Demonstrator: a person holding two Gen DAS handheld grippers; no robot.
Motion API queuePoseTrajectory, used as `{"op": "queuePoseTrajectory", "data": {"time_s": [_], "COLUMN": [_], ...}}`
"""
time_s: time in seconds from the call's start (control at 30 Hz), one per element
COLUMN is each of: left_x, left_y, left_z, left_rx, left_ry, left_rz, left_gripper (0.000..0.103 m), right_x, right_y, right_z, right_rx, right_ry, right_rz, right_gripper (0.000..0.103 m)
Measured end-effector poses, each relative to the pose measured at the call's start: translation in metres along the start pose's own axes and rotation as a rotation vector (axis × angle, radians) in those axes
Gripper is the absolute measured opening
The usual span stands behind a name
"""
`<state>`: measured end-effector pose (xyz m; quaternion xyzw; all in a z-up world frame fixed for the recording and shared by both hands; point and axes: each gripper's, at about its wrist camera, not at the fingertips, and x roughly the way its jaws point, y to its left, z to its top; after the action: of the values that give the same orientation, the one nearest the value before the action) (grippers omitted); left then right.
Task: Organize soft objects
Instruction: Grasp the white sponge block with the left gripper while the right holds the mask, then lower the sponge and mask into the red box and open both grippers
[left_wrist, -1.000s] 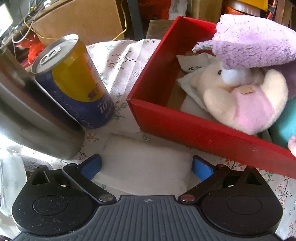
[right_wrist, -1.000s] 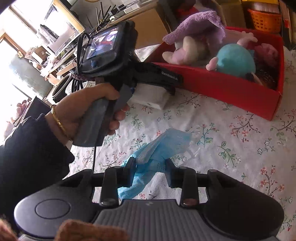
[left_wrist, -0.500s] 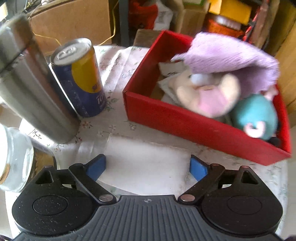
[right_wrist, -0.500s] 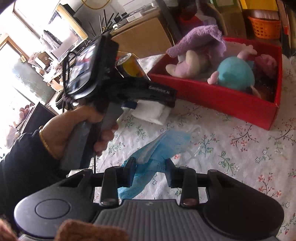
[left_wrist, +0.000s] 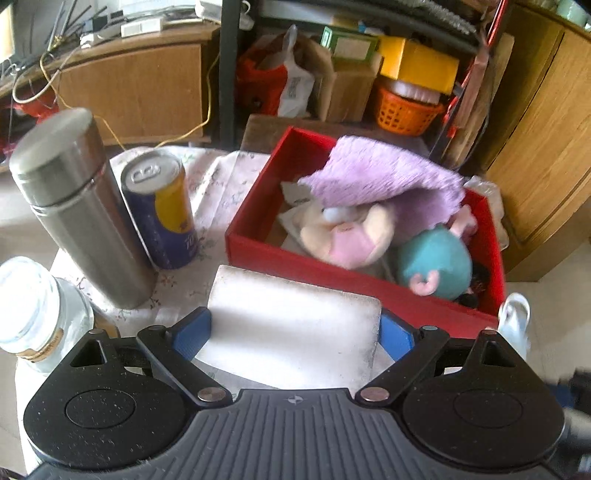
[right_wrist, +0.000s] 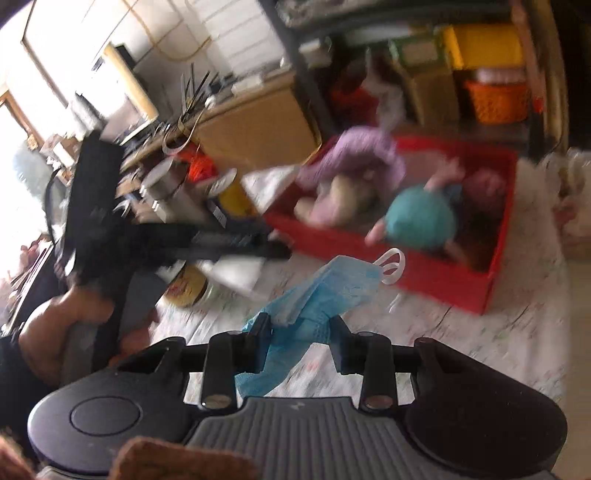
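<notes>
My left gripper is shut on a white sponge block and holds it above the table, in front of the red box. The box holds a purple cloth, a cream and pink plush and a teal plush. My right gripper is shut on a blue face mask, lifted off the floral tablecloth, short of the red box. The left gripper with the sponge shows blurred at left in the right wrist view.
A steel flask, a yellow and blue can and a glass jar stand left of the box. Shelves with boxes and an orange basket are behind the table. A wooden cabinet is at right.
Both grippers have risen and pulled back. The sponge has come up off the table in the left gripper. The mask has come up with the right gripper, nearer the box.
</notes>
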<state>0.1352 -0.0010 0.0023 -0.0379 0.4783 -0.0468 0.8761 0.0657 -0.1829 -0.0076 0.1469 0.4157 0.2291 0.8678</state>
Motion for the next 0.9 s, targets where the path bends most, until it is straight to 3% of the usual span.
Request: {"op": "queuePoseTrajectory", "data": {"time_s": [0.37, 0.9], "left_x": [-0.027, -0.036], "left_y": [-0.026, -0.061], "left_z": [0.025, 0.071], "left_rx": [0.002, 0.016], "left_ry": [-0.111, -0.254], "left_rz": [-0.099, -0.125], "left_gripper": [0.09, 0.09], "right_x": [-0.037, -0.052], "right_y": [-0.02, -0.041], "right_z": [0.04, 0.081], "right_rx": [0.081, 0.142], "right_ry": [-0.199, -0.382], "right_rz": [-0.077, -0.154], "right_gripper": [0.006, 0.006]}}
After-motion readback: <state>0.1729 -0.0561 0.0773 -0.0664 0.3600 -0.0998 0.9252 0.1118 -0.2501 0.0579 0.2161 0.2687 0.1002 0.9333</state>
